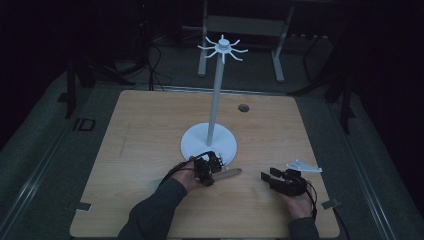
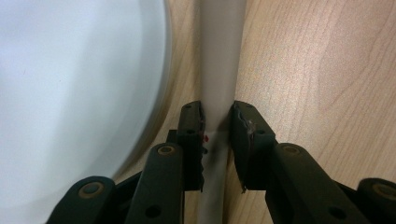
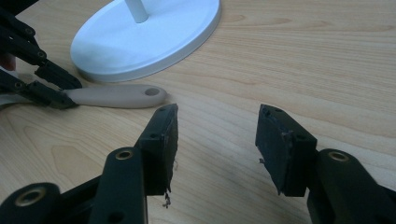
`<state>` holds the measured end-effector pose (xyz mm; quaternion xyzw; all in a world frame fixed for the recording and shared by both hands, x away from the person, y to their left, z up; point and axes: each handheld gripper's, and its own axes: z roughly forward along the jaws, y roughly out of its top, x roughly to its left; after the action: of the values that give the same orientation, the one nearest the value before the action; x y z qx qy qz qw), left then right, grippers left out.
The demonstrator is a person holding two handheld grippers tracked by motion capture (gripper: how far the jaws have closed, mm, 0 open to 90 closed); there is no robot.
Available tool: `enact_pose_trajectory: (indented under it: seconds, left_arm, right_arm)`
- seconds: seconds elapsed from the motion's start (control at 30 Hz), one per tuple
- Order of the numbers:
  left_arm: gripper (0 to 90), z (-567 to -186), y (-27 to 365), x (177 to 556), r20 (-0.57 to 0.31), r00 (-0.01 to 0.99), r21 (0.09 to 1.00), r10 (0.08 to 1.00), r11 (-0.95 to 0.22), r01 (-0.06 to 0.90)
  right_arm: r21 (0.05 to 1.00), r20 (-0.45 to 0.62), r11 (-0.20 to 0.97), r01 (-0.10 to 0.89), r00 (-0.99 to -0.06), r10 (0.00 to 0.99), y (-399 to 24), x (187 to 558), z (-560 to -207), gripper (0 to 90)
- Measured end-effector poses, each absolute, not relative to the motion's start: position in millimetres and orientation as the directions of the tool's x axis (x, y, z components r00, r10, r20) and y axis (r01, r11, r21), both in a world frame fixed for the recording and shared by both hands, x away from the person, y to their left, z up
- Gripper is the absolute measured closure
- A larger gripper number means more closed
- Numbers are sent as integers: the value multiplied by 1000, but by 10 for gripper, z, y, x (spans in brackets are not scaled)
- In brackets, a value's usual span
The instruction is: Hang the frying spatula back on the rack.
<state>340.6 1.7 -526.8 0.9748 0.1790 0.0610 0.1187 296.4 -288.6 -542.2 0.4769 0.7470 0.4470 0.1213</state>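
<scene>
Left gripper view: fingers (image 2: 194, 135) pinch beige handle (image 2: 219, 60) beside stand base (image 2: 70, 93); right gripper (image 3: 215, 140) gapes wide.

Left gripper (image 1: 216, 159): black linkage arms, brass-ringed pivot screws, ribbed pads (small red mark on one). Right gripper (image 1: 268, 174): same black build, frayed pad edges, grey three-cornered plate at 1 o'clock, black cable trailing toward 5 o'clock. Dark grey sleeves on both forearms.

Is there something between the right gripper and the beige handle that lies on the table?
Nothing visible lies between them. The right gripper is open over bare table, and the beige handle lies ahead of it beside the white stand base, with the left gripper at its far end.
</scene>
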Motion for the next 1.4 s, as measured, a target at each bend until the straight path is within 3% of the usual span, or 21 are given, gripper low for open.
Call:
enact_pose_trajectory:
  seconds: [0.33, 0.8, 1.17, 1.4]
  left_arm:
    - [745, -5269, -4, 3433, 58, 925, 255, 376, -901, 350]
    - [747, -5066, 100, 3323, 82, 896, 428, 437, -827, 365]
    - [746, -4827, 106, 3237, 88, 867, 553, 491, -748, 367]
    - [746, -4646, 128, 3206, 81, 846, 633, 527, -682, 365]
  right_arm:
    - [777, 271, 125, 617, -506, 819, -2907, 2969, -5427, 486]
    - [780, 284, 97, 619, -487, 826, -2933, 2968, -5429, 486]
    - [790, 278, 137, 597, -549, 788, -2645, 2943, -5423, 480]
    - [814, 290, 170, 555, -643, 709, -2312, 2897, -5358, 646]
